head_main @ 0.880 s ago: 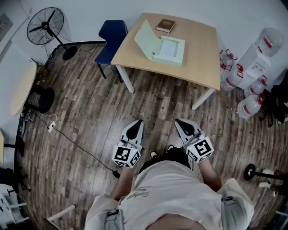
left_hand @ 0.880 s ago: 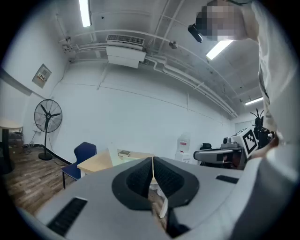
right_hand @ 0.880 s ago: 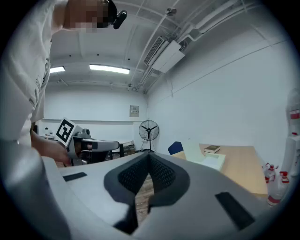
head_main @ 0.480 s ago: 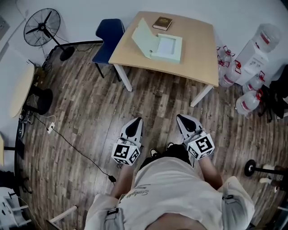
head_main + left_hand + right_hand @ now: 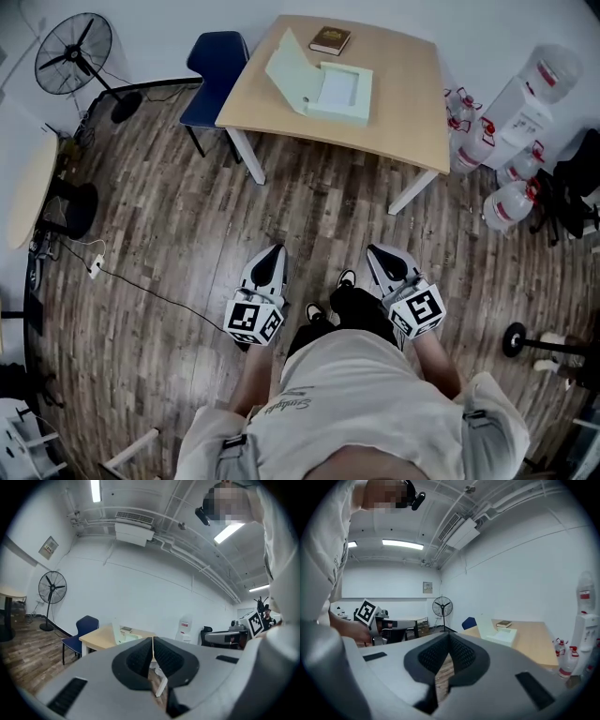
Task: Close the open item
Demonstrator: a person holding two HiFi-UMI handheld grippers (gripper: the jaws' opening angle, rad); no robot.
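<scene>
- We hold both grippers low over the wood floor (image 5: 169,234), side by side and well apart from the table (image 5: 403,103).
- Our left gripper (image 5: 271,253) has its jaws pressed together, with nothing between them.
- Our right gripper (image 5: 376,254) is also closed tip to tip and empty.
- The open box (image 5: 339,94) lies on the table, toward its far left part.
- Its lid (image 5: 289,67) stands tilted up along the box's left side.
- A brown book (image 5: 330,40) lies just beyond the box.
- A blue chair (image 5: 211,61) stands at the table's left, and a fan (image 5: 70,52) stands further left.
- A water dispenser (image 5: 525,103) and bottles (image 5: 506,202) are on the table's right.
</scene>
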